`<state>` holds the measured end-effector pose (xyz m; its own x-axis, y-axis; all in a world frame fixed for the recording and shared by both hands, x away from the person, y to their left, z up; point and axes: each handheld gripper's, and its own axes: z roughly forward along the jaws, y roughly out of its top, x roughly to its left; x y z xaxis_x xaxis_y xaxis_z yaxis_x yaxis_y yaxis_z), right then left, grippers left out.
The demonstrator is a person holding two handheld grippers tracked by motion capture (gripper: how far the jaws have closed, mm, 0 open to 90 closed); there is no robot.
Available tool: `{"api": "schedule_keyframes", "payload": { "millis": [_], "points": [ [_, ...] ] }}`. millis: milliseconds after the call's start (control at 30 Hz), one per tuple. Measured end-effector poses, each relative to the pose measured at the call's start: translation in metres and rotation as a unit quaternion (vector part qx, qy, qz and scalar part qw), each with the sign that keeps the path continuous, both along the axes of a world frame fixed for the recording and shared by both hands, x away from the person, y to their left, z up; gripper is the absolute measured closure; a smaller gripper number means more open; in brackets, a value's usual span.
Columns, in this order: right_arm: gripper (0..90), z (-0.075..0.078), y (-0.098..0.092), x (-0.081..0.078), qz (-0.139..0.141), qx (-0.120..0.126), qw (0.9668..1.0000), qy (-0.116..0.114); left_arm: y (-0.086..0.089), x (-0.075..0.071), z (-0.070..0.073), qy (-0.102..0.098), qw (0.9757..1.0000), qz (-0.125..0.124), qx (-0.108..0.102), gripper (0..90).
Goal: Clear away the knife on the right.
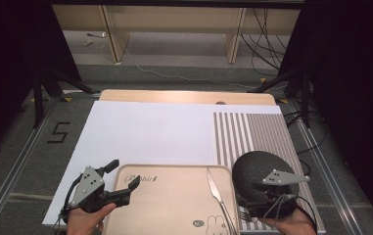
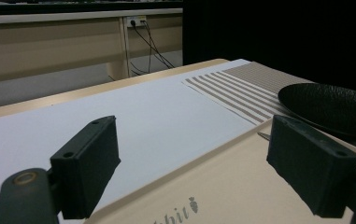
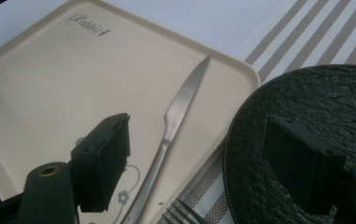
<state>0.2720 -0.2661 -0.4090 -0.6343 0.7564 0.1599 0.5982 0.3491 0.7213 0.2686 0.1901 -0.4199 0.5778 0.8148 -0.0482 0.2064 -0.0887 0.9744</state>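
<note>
Both tongs stand wide, holding nothing. The knife (image 3: pixel 175 116) lies on the tray (image 3: pixel 35 93) between the right tongs' (image 3: pixel 203 163) jaws, plate (image 3: pixel 316 102) beside. Probably best: lower squarely over the handle, clear of the plate. Left tongs (image 1: pixel 120 183) straddle the tray's corner.

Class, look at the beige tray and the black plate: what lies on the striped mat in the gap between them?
In the right gripper view, fork tines poke into the gap between the tray and the plate, on the striped mat.
</note>
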Motion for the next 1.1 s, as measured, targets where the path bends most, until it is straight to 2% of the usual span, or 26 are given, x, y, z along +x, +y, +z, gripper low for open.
{"api": "schedule_keyframes", "payload": {
  "millis": [233,1100],
  "points": [
    [23.9,-0.001,-0.009,-0.004,-0.010,-0.007,0.9999,-0.003,0.001,0.000,0.000,0.000,1.0000,0.000,-0.001,16.1],
    [24.6,-0.008,-0.036,-0.016,-0.031,-0.034,0.9989,0.010,0.001,0.000,0.001,-0.003,1.0000,-0.002,-0.006,16.0]
  ]
}}
